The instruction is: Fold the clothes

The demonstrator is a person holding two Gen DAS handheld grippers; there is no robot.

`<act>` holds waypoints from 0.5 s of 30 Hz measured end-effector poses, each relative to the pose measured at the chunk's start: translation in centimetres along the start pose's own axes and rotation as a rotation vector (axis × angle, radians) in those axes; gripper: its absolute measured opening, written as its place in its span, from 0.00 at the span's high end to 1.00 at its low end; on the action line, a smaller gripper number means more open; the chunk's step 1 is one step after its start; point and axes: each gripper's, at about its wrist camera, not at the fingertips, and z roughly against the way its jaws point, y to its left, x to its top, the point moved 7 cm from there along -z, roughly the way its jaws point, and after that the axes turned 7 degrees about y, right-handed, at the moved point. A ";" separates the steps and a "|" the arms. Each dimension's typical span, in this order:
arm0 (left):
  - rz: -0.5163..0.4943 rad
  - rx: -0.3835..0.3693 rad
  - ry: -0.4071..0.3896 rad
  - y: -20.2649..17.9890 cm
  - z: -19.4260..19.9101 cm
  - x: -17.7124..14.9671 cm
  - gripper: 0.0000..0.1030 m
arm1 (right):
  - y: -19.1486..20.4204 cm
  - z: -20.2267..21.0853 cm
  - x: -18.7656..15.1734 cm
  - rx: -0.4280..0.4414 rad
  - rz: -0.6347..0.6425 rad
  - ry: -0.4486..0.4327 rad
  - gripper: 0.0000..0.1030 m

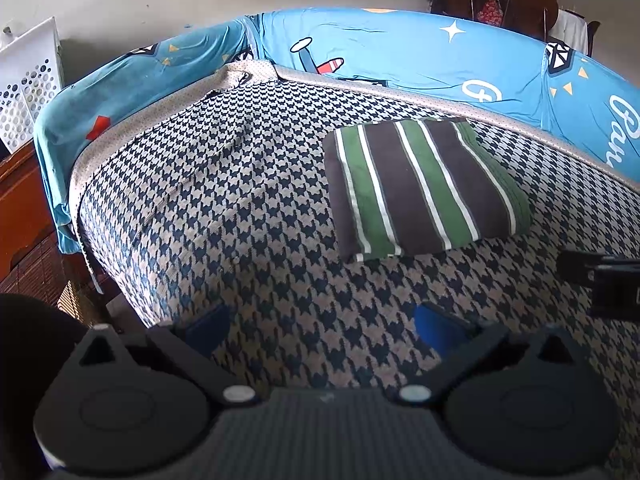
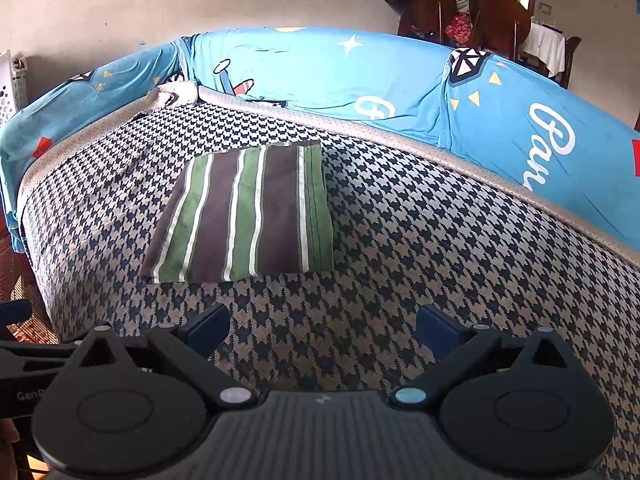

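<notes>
While both grippers, left [image 1: 322, 330] and right [image 2: 322, 330], hover spread wide and empty, the shirt [image 2: 244, 212] lies folded square mid-bed [image 2: 440, 240], edges tidy, bare cover all around it.

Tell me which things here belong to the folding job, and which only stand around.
Job: folded striped cloth; left tongs and right tongs, both open and empty.

Not the job: houndstooth cover, blue cartoon sheet, white perforated basket, wooden chairs.
</notes>
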 end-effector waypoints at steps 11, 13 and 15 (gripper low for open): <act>0.005 -0.001 0.010 0.1 0.0 -0.1 0.00 | 0.2 0.1 0.0 -0.005 0.019 -0.009 0.02; 0.003 0.002 0.009 0.1 0.0 -0.2 0.00 | 0.2 0.1 0.0 -0.007 0.020 -0.009 0.02; 0.001 0.003 0.008 0.0 0.0 -0.2 0.00 | 0.2 0.1 0.0 -0.009 0.020 -0.010 0.02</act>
